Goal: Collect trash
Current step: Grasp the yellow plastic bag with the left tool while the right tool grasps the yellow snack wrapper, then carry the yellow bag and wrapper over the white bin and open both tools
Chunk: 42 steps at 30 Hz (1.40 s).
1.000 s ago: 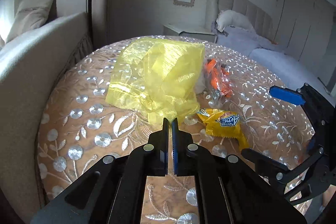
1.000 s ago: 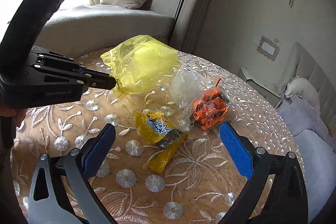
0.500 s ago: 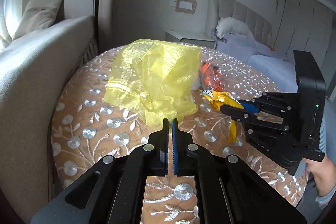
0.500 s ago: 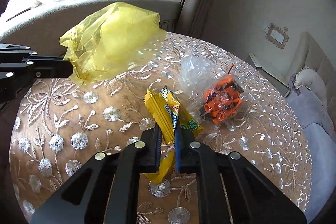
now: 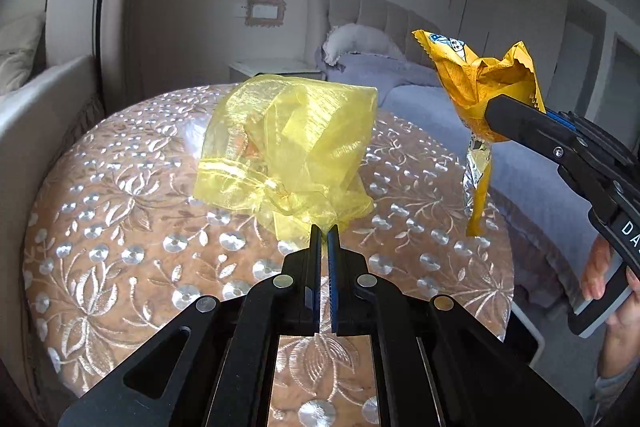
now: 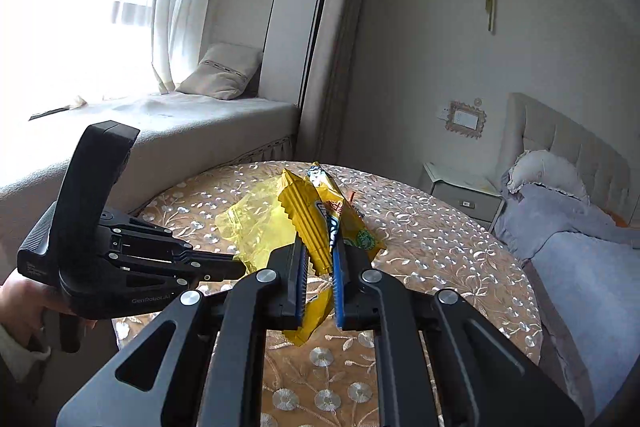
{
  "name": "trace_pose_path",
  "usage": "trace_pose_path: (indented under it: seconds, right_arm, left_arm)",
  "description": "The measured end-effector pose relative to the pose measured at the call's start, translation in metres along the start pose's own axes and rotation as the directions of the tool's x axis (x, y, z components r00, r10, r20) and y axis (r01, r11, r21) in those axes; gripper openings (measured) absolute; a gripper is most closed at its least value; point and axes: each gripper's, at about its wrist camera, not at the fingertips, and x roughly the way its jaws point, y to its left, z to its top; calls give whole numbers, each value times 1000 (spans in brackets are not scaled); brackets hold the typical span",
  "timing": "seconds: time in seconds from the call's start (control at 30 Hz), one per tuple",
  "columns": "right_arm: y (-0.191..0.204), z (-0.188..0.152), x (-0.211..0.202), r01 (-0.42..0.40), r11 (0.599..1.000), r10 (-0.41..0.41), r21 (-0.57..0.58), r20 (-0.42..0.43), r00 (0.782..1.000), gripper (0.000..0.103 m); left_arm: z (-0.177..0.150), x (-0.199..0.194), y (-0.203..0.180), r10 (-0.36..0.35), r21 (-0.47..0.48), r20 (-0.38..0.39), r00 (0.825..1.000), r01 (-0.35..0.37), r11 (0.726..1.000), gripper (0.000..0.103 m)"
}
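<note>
My left gripper (image 5: 325,229) is shut on the lower edge of a sheer yellow bag (image 5: 290,151) and holds it above the round embroidered table (image 5: 120,227). My right gripper (image 6: 319,255) is shut on a yellow snack wrapper (image 6: 316,215) and holds it in the air to the right of the bag; the wrapper also shows in the left wrist view (image 5: 476,87). The bag shows behind the wrapper in the right wrist view (image 6: 256,227). An orange item shows faintly through the bag (image 5: 244,147).
A window seat (image 6: 180,131) with a cushion (image 6: 220,71) runs along the left of the table. A bed (image 6: 580,259) with a grey cover and a nightstand (image 6: 464,193) stand to the right and behind.
My right gripper has lifted the yellow wrapper off the table and up beside the bag. My left gripper has raised the yellow bag higher, still shut on it.
</note>
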Motion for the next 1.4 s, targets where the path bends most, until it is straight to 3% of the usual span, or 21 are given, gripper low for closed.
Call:
trace_pose_path:
  seconds: [0.3, 0.6, 0.8, 1.03, 1.4]
  right_arm:
    - [-33, -47, -76, 172, 981, -172, 90, -10, 985, 12]
    - [-54, -106, -136, 361, 918, -362, 166, -27, 932, 12]
    - [-69, -142, -173, 461, 859, -455, 221, -80, 887, 12]
    - [-81, -180, -206, 546, 800, -525, 248, -148, 838, 13]
    - [-111, -236, -224, 582, 744, -530, 329, -240, 813, 13]
  left_arm:
    - [-23, 20, -94, -181, 108, -61, 982, 187, 976, 3]
    - [-46, 29, -185, -314, 213, -111, 943, 331, 919, 3]
    - [-64, 40, -236, -397, 258, -167, 903, 429, 866, 3]
    - [-90, 67, -289, -471, 268, -265, 841, 534, 802, 3]
    - [-135, 138, -351, -450, 276, -477, 755, 614, 739, 3]
